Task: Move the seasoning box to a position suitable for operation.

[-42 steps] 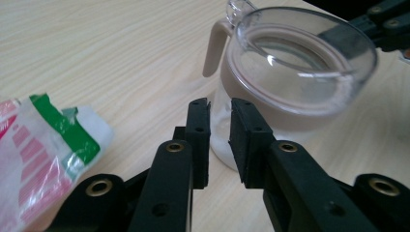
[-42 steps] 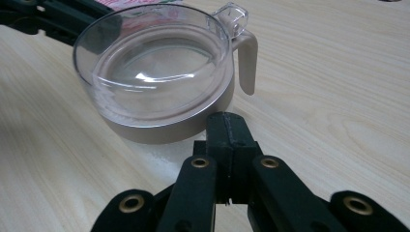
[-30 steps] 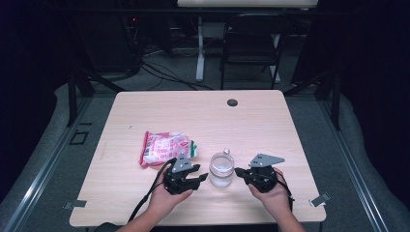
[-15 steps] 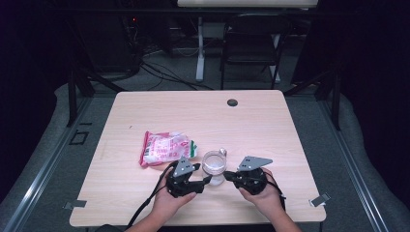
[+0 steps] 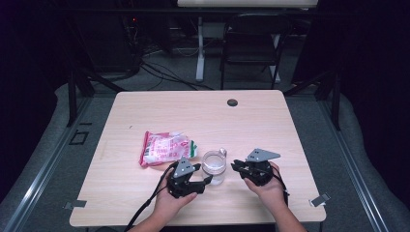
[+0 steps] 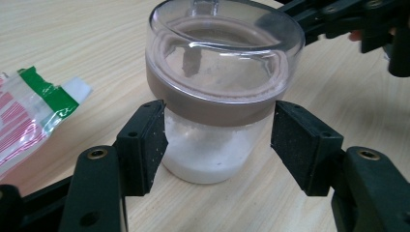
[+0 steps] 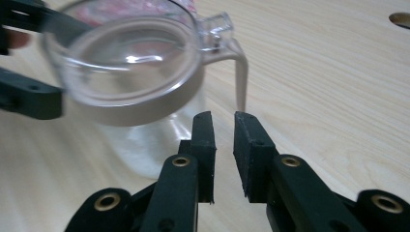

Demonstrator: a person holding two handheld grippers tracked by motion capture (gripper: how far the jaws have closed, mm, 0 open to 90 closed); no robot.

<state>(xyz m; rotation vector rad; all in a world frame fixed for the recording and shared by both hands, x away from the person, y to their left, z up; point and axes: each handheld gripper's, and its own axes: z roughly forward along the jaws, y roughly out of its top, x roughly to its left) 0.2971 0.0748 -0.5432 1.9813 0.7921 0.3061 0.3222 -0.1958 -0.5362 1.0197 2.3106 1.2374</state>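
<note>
Near the front edge of the tabletop (image 5: 145, 111) stands a clear jar (image 5: 213, 166) with white granules in its lower part, a brownish band round its neck and a clear lid (image 6: 225, 36) seated on top, its latch hanging loose down the side; a red and white packet (image 5: 167, 147) lies just beside it to the left. The work looks to be at an early stage: the lid is on, the packet lies flat and apparently untouched, and opening the jar and anything to do with the packet are probably left to do. The left claw (image 6: 217, 140) lies low and level with its jaws set on either side of the jar below the band; its left pad is at the glass and its right pad stands a little clear, so it brackets the jar rather than clamping it. The right claw (image 7: 223, 145), held level from the opposite side and aimed at the jar's latch (image 7: 237, 67), has just been parting its jaws; they are narrowly apart with nothing between them.
</note>
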